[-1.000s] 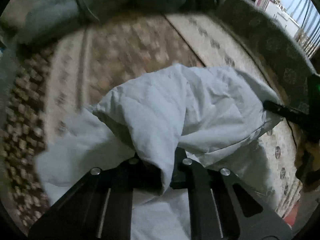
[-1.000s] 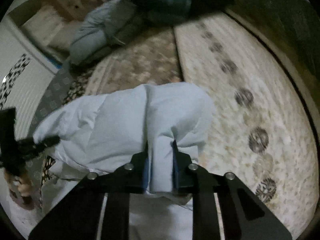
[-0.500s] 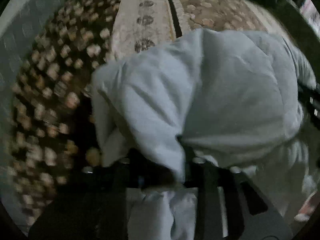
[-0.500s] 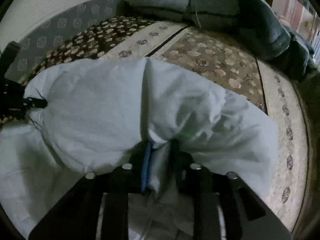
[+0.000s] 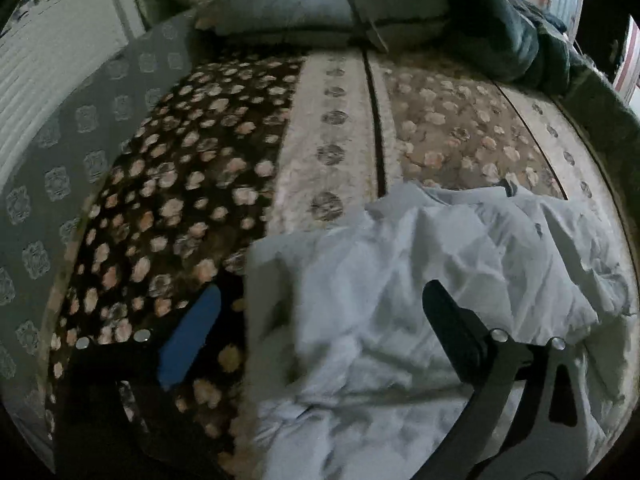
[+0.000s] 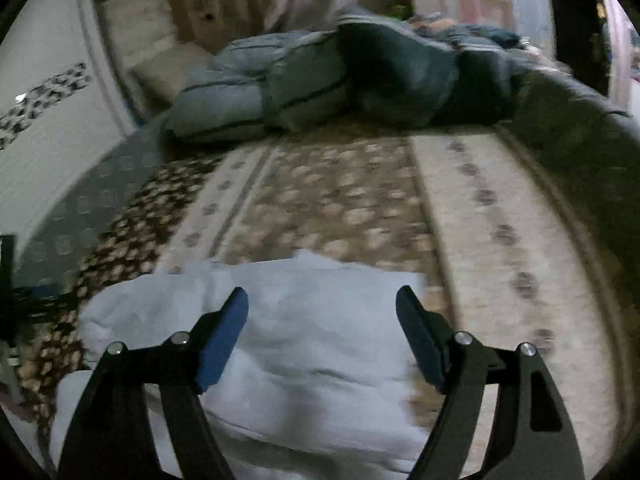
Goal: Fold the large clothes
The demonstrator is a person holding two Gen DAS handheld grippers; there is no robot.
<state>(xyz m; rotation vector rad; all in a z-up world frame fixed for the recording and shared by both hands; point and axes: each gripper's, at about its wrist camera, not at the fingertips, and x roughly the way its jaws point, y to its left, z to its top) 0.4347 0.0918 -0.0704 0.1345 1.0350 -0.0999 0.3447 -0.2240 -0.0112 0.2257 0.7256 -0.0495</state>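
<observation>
Both grippers have let go of the white garment they were pinching a second ago: the left gripper [image 5: 320,320] and the right gripper [image 6: 322,316] are each opening wide, nothing pressed between their pads. The white garment [image 5: 460,264] now lies in a rumpled heap on the patterned rug [image 5: 328,128], just under both grippers. One fold looks laid down, but the heap is uneven, so smoothing and further folds probably remain.
</observation>
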